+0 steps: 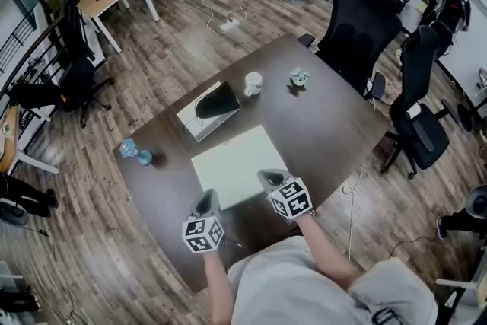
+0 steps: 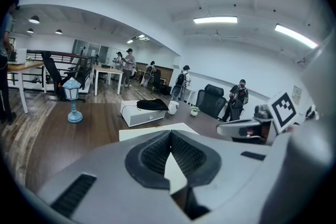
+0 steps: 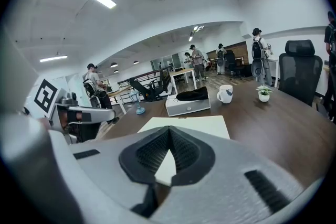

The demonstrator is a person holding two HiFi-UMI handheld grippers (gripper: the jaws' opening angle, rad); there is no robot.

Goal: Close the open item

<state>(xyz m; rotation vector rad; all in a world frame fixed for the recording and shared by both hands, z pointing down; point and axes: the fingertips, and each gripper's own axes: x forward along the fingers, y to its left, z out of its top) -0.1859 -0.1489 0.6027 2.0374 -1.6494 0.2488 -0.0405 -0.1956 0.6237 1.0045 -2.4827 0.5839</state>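
Clenched shut on nothing: the fingers (image 2: 153,153) of the left gripper (image 2: 170,134), and likewise the fingers (image 3: 185,150) of the right gripper (image 3: 169,131), pads pressed together at the tips. Hovering side by side at lower centre of the head view, at the near edge of a pale flat sheet (image 1: 237,160) lying on the dark bench (image 1: 327,125). Beyond that sheet, up and left of centre and well apart from both grippers: a white box (image 1: 196,124) with a black piece (image 1: 217,101) across its top, probably the open item. Cannot tell whether the black piece is a raised lid or merely something lying on the box. Further back toward upper centre, a white mug (image 1: 253,83) and a small potted plant (image 1: 299,77); off at the left edge of the bench, a blue lamp figurine (image 1: 137,153). Judged as not yet begun: nothing touched, nothing shut, with the reach across the sheet and the closing itself all left to do. Looks rigid and boxy, with pale flat sides and a dark, soft-looking top.
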